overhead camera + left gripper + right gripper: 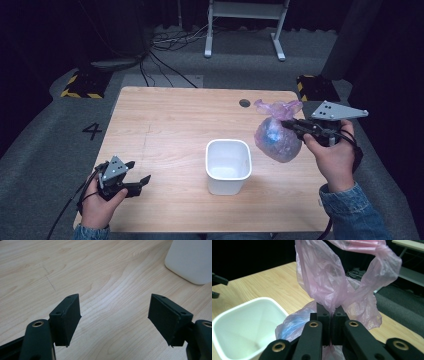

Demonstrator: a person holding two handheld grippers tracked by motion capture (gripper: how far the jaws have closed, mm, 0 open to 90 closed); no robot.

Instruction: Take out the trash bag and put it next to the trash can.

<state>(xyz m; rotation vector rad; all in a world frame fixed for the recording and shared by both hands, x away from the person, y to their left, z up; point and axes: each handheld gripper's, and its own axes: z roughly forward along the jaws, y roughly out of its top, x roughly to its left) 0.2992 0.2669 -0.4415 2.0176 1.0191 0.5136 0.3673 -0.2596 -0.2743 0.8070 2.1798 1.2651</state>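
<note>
Pink bag (pixel 278 135): knotted neck clamped in my right hand-held gripper (pixel 295 126), bag up off table (pixel 165 120), just right of white bin (pixel 228 165). Step: carry to bin. Next, my call: shift bag over bin opening, lower, release. Left hand-held gripper (pixel 137 181) wide, empty, near table's front-left.

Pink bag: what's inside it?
Through the pink bag, pinched at its neck by the right tool, a blue patch shows. The crinkled plastic blurs it, so what it is cannot be told.
</note>
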